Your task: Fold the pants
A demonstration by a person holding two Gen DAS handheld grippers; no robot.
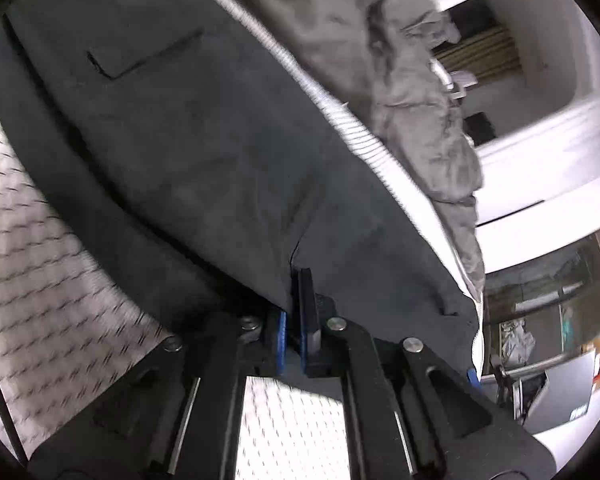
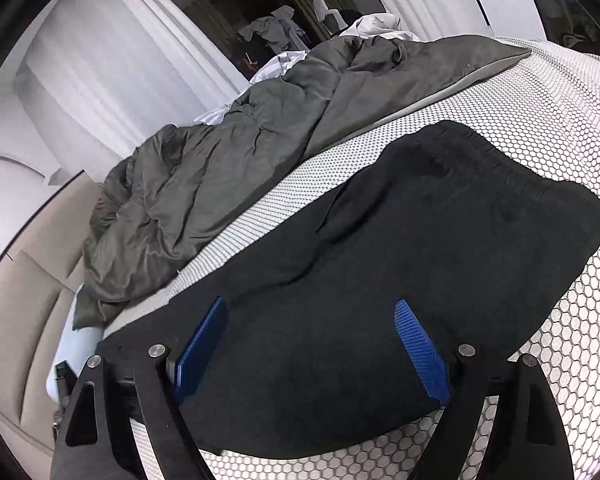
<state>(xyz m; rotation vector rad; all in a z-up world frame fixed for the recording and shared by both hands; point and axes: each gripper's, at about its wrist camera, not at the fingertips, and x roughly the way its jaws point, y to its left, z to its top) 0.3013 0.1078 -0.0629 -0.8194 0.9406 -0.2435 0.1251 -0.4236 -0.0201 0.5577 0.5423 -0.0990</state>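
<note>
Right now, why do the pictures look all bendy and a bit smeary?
Both views come through round fisheye lenses, so straight edges bow and the corners go black. Left wrist view: the gray blanket and white mattress edge look smeared, and the dark pants look washed-out gray. Right wrist view: sharper, the pants nearly black, the honeycomb mattress cover crisp.

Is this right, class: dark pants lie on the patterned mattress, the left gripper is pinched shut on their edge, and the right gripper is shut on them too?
Not quite. The right gripper is open, its blue pads spread wide over the pants, as the right wrist view shows. The left gripper is indeed shut on the pants' edge, on the mattress.
</note>
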